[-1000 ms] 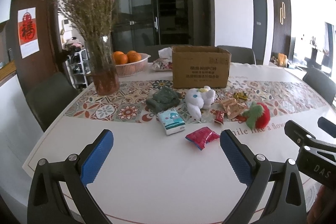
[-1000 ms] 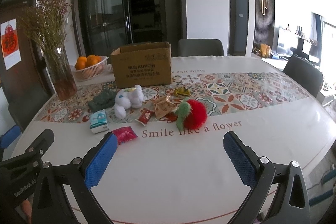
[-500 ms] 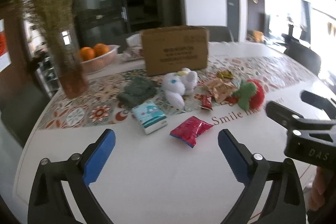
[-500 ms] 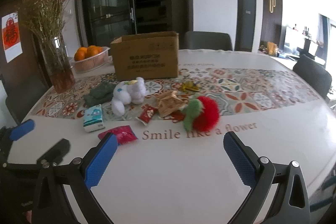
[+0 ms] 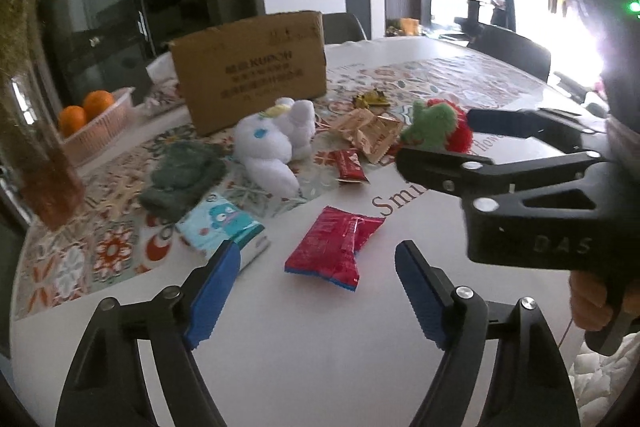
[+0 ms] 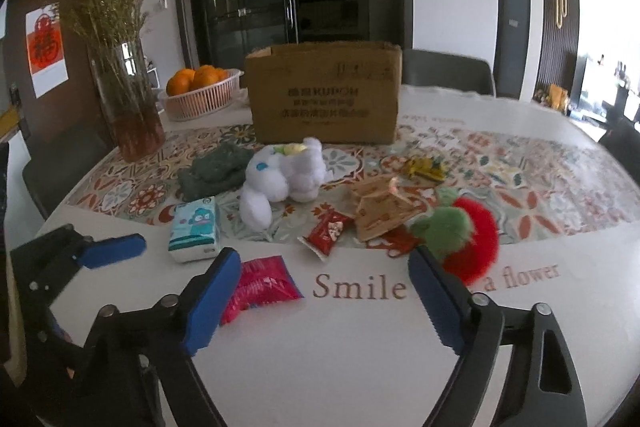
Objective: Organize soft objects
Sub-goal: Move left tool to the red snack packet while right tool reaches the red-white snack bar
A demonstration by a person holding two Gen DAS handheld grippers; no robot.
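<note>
The table [image 6: 360, 367] is white and bare along its near side, from the printed "Smile" lettering to the near edge; a patterned runner [image 6: 520, 183] crosses its middle. At the far side of the runner stands an open cardboard box [image 6: 324, 95], with a vase of dried flowers [image 6: 128, 99] and a basket of oranges [image 6: 200, 95] to its left. Before the box lie the soft things: a white plush toy [image 6: 280, 183], a folded green cloth [image 6: 216, 171] and a strawberry plush [image 6: 468, 235], among snack packets. A tissue pack [image 6: 195, 229] and a red packet [image 5: 336, 247] lie nearest. The left claw [image 5: 316, 295] hovers wide around the red packet, touching nothing. The right claw [image 6: 324, 303] gapes wide and empty just short of the strawberry plush.
</note>
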